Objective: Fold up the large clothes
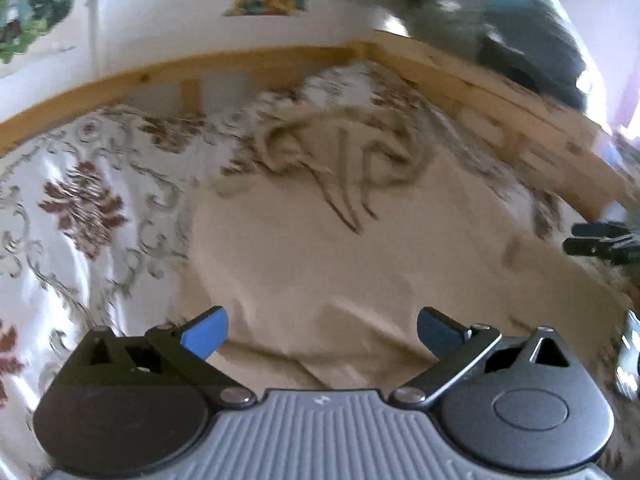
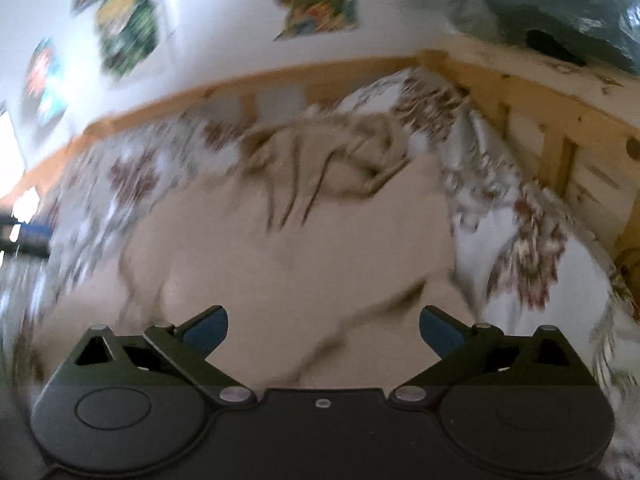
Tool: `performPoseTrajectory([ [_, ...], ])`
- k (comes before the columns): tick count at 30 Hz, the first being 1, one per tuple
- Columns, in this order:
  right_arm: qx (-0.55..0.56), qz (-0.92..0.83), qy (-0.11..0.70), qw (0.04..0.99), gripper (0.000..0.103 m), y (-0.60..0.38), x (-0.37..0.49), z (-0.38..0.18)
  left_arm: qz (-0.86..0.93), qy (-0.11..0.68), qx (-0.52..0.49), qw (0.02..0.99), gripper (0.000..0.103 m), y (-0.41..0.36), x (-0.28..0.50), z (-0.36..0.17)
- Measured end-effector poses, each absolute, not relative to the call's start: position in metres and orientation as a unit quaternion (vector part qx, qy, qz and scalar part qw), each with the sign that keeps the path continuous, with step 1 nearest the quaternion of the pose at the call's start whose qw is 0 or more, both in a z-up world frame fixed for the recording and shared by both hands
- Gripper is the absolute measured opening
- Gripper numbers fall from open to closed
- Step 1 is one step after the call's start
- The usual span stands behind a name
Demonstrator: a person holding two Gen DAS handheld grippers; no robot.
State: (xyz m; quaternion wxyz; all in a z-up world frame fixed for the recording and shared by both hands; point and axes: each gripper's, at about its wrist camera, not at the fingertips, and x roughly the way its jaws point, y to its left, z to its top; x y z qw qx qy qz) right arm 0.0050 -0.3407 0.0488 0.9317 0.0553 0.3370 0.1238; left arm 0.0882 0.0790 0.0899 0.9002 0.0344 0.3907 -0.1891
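beige garment (image 1: 320, 248) lay spread over the floral bedspread (image 1: 80, 200) on the wooden-framed bed (image 1: 240, 62), its near part fairly flat and its far end bunched into a rumpled heap (image 1: 340, 148) near the corner of the frame. a straight crease or edge (image 1: 340, 360) ran across the cloth close to the left tool, which could be a first fold, though the blur made that hard to judge. by the look of it the folding was at an early stage: the heap at the far end had yet to be smoothed and brought over.

left tool (image 1: 322, 336) was spread wide, its blue pads (image 1: 204, 338) apart, with nothing between them, hovering just above the cloth. right tool (image 2: 323, 334) was likewise wide apart and empty over the garment's near right part; whether either touched the fabric could not be told. the right tool's tips (image 1: 596, 238) showed at the edge of the left view.
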Motion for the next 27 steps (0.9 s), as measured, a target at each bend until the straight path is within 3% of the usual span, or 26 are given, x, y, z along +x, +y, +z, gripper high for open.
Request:
performPoseTrajectory([
  [8,0.211,0.067,0.359,0.907,0.102,-0.374,0.191,0.076,-0.069,0.405,-0.038,0.911,0.102,0.093,0.255,0.096],
  [11,0.216,0.047,0.337,0.915,0.101,-0.385,0.253,0.076,-0.031,0.392,-0.134,0.909,0.102,0.097,0.328,0.091],
  [15,0.274,0.061,0.294,0.914,0.101,-0.402,0.318,0.059,-0.016,0.385,-0.176,0.906,0.102,0.083,0.415,0.076],
  [18,0.283,0.040,0.288,0.914,0.094,-0.408,0.365,0.036,-0.012,0.392,-0.178,0.902,0.102,0.065,0.461,0.054],
  [23,0.332,0.022,0.297,0.895,0.070,-0.419,0.420,-0.012,-0.047,0.406,-0.197,0.891,0.102,0.053,0.504,0.013],
  [27,0.323,0.023,0.294,0.899,0.063,-0.411,0.435,-0.033,-0.081,0.425,-0.201,0.879,0.102,0.044,0.527,-0.012],
])
